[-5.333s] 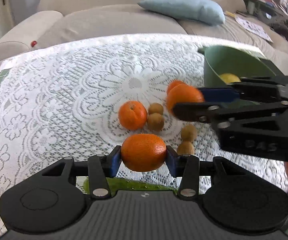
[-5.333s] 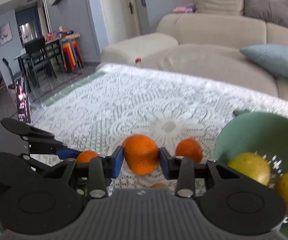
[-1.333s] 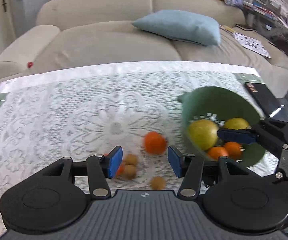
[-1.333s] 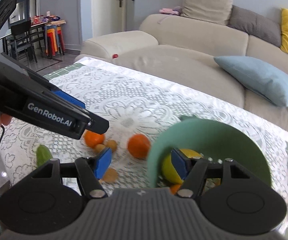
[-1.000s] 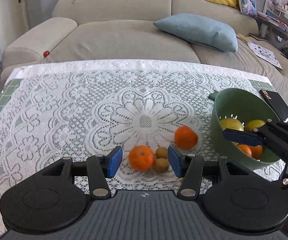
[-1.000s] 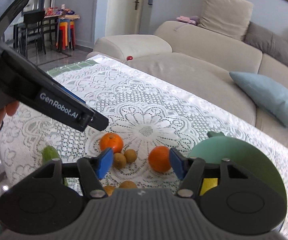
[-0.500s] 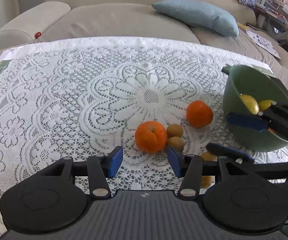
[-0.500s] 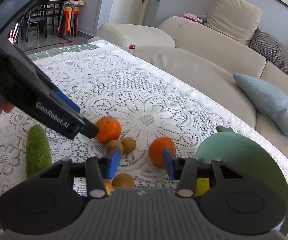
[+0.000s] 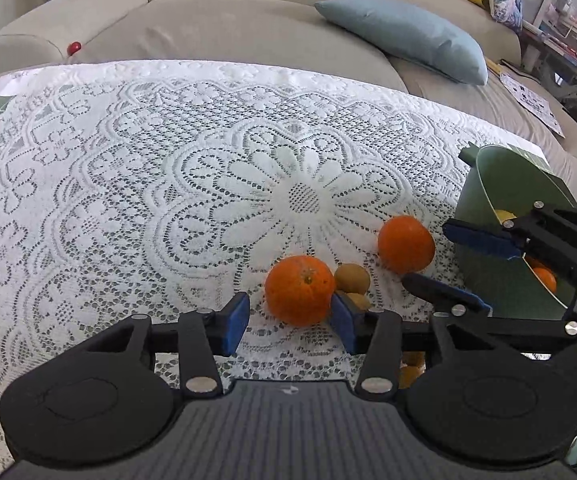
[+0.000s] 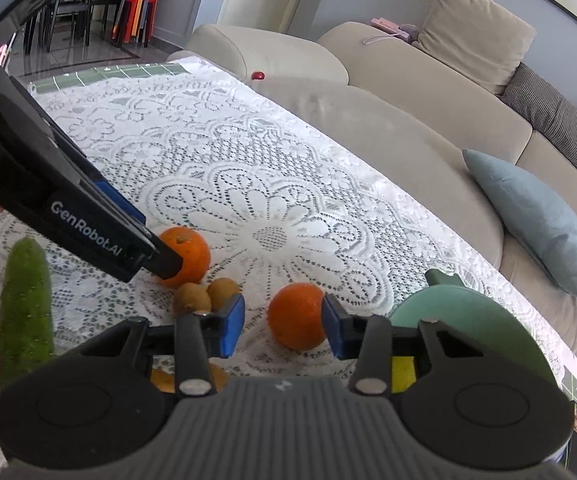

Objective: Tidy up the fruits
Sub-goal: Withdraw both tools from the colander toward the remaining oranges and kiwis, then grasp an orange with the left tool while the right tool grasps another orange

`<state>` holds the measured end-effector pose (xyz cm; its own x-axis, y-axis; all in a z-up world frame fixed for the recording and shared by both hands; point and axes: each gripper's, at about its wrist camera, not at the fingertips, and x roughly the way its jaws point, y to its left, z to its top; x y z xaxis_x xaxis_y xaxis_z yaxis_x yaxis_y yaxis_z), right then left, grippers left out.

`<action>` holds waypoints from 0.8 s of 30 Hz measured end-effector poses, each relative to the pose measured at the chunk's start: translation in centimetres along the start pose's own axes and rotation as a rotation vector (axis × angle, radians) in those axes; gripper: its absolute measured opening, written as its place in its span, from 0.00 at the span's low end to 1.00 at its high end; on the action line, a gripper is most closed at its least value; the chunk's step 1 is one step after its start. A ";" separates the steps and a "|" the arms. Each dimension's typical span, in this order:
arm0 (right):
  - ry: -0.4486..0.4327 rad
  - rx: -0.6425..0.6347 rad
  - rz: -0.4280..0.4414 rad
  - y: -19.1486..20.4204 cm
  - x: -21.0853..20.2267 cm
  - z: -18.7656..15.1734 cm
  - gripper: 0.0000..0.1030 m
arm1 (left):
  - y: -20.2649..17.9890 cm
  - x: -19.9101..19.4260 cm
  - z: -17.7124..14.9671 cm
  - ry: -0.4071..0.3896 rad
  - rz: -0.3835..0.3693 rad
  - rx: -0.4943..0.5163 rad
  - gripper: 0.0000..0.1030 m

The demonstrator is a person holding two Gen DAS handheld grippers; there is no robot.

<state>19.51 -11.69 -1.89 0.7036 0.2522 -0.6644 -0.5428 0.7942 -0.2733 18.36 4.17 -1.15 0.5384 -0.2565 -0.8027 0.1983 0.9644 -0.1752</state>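
Observation:
Two oranges lie on the lace tablecloth [image 9: 168,184]. The left orange [image 9: 300,290] sits between the blue pads of my left gripper [image 9: 288,322]. Its jaws are closing: the right pad is at the peel and a gap shows on the left. The other orange [image 10: 298,316] sits between the pads of my right gripper [image 10: 282,330]. The right pad meets it and the left pad stands clear. The green bowl [image 10: 468,320] at the right holds a lemon [image 10: 402,372] and small oranges [image 9: 544,278].
Two kiwis [image 10: 192,298] lie between the oranges, and more small fruit [image 10: 160,380] is half hidden under my right gripper. A cucumber [image 10: 26,308] lies at the near left. A beige sofa with a blue cushion [image 9: 404,36] runs behind the table.
Both grippers have come down and closer to the table, each now straddling an orange. Both pairs of jaws are narrower than a second ago.

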 end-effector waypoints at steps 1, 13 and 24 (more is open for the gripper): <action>0.003 -0.003 0.000 0.0 0.2 0.0 0.37 | 0.0 0.1 0.0 0.002 -0.001 -0.001 0.53; 0.019 -0.089 -0.059 0.9 2.2 0.2 0.38 | 0.2 1.3 0.2 0.023 -0.037 -0.040 0.53; 0.013 -0.199 -0.137 2.1 3.3 -0.4 0.41 | 0.1 1.8 0.2 0.018 -0.032 -0.062 0.48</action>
<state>20.49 -9.46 -4.89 0.7716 0.1411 -0.6203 -0.5230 0.6959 -0.4922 19.47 3.76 -2.49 0.5173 -0.2869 -0.8063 0.1636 0.9579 -0.2359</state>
